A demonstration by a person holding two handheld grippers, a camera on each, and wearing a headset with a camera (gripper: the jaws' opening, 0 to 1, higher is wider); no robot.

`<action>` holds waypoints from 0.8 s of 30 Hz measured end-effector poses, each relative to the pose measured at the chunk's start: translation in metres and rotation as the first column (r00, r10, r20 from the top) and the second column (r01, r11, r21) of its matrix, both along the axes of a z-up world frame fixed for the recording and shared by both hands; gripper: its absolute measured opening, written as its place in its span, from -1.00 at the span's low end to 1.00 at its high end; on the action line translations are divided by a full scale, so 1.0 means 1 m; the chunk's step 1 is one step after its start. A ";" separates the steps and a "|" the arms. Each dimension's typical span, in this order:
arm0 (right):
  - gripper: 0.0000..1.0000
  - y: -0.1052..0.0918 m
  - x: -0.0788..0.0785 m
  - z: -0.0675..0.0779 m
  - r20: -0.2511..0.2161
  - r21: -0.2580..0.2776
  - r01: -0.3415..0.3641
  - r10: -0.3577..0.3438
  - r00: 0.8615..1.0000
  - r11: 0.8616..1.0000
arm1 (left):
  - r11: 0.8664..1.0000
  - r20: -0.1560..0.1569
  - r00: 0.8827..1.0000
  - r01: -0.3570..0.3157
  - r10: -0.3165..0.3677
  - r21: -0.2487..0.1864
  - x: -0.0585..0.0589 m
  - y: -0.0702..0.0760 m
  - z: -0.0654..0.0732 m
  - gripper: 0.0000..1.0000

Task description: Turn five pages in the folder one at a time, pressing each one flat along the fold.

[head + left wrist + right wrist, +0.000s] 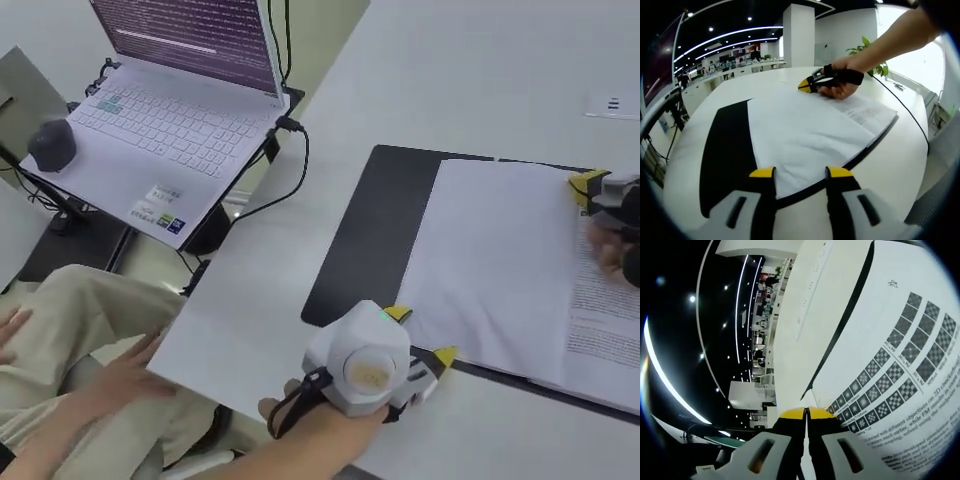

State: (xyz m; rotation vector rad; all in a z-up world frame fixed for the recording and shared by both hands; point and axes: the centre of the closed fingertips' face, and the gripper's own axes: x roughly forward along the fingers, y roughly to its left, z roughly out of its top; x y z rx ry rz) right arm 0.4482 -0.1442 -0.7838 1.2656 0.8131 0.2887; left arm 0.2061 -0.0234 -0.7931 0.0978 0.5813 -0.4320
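Presently: black folder (365, 230) lies open and flat on a white table (450, 70), between the two tongs. It holds a thick stack of paper. On the half nearer the left tongs, the top sheet is a blank page (490, 260), smooth, matte white, rectangular. On the half nearer the right tongs lies a printed page (605, 310) with lines of small text. A bare strip of inner cover, matte black, runs beside the blank page on the side away from the right tongs.

Left tongs (422, 334): jaws spread wide. Yellow tips, dark fingers, white faceted housing behind. The tips sit at the folder's near edge and straddle a stretch of the blank page's border. Contact cannot be told.

Right tongs (807, 85): across the paper from the left tongs, at the stack's far edge. The strapped hand (840, 87) holding them rests on the printed page. In the right gripper view the jaws are pressed together, the yellow tips meeting at the page's edge. Whether a sheet is caught between them cannot be told. Just ahead of the tips are rows of checkerboard squares, a small star mark and bold type, with the folder's black rim running alongside.

Well apart from the left tongs, past the table edge: a white laptop (190, 110), open and screen lit, with a black cable (295, 165) looping from it.
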 end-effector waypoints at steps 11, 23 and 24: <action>-1.00 0.001 -0.051 0.002 -0.013 0.049 -0.079 0.079 0.997 0.996 | 1.000 -0.002 1.000 0.001 -0.001 0.002 0.000 -0.001 0.001 -0.23; -1.00 0.000 -0.092 0.003 -0.019 0.079 -0.137 0.139 0.990 0.987 | 1.000 -0.006 1.000 0.003 -0.003 0.004 0.000 -0.001 0.002 -0.23; -1.00 0.000 -0.094 0.003 -0.018 0.080 -0.138 0.139 0.990 0.987 | 1.000 -0.006 1.000 0.004 -0.004 0.005 0.000 -0.002 0.002 -0.23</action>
